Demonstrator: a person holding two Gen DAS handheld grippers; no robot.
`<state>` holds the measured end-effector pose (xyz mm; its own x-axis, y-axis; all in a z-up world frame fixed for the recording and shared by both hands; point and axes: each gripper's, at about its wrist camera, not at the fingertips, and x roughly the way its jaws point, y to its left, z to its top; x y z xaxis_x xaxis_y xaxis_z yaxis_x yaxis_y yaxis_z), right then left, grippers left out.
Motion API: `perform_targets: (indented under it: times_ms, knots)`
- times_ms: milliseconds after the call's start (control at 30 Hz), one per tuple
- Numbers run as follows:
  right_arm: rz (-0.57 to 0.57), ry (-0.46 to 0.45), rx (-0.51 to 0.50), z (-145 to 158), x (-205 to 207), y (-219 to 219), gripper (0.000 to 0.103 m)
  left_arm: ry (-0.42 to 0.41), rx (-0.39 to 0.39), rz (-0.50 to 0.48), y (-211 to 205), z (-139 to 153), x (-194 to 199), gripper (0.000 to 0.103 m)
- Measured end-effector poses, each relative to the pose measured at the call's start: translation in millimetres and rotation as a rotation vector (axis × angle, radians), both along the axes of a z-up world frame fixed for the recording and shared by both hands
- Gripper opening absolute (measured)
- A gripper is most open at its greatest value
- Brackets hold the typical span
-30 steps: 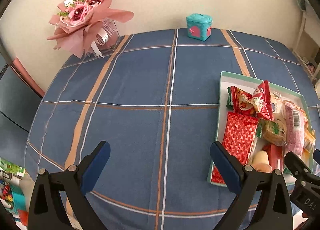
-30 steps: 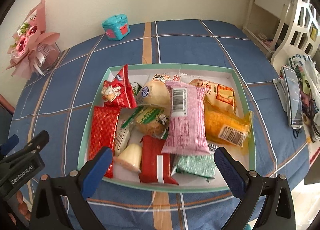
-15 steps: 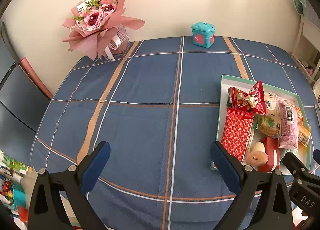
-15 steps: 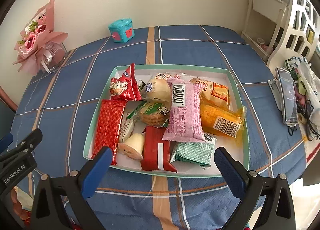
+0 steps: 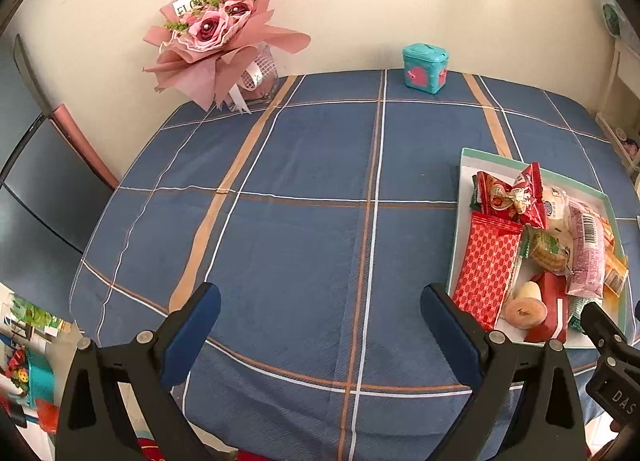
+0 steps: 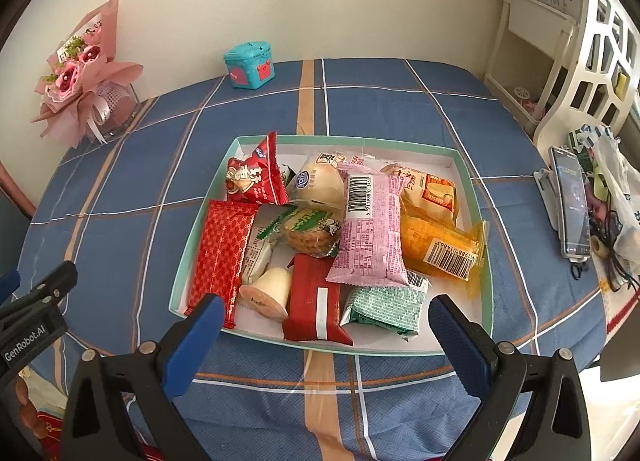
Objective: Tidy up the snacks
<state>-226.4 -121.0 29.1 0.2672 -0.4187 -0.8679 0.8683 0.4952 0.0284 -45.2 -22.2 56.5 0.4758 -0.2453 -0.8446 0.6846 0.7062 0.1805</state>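
Note:
A shallow box with a teal rim (image 6: pixel 478 217) sits on the blue checked tablecloth (image 5: pixel 304 229) and holds several snack packs: a pink pack (image 6: pixel 370 225), an orange pack (image 6: pixel 440 245), a long red pack (image 6: pixel 222 253), a dark red pack (image 6: pixel 314 301), a green pack (image 6: pixel 384 307) and a small jelly cup (image 6: pixel 266 293). The box also shows at the right of the left wrist view (image 5: pixel 454 261). My right gripper (image 6: pixel 324 321) is open and empty above the box's near edge. My left gripper (image 5: pixel 320 309) is open and empty over bare cloth, left of the box.
A pink flower bouquet (image 5: pixel 218 33) and a small teal tin (image 5: pixel 424 67) stand at the table's far edge by the wall. A phone (image 6: pixel 570 201) and a plastic bag (image 6: pixel 616 189) lie at the right edge. A white shelf (image 6: pixel 560 49) stands beyond.
Both grippers have pulled back and risen from the table; the box and bouquet look smaller and farther. Jaws stayed open. No snack has moved.

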Motion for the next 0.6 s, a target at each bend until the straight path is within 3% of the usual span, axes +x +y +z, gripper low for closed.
perform_targets:
  times_ms: [600]
  knots:
    - [0.011, 0.011, -0.004, -0.4, 5.4, 2.4, 0.103, 0.041, 0.013, 0.017, 2.8, -5.5, 9.2, 0.1]
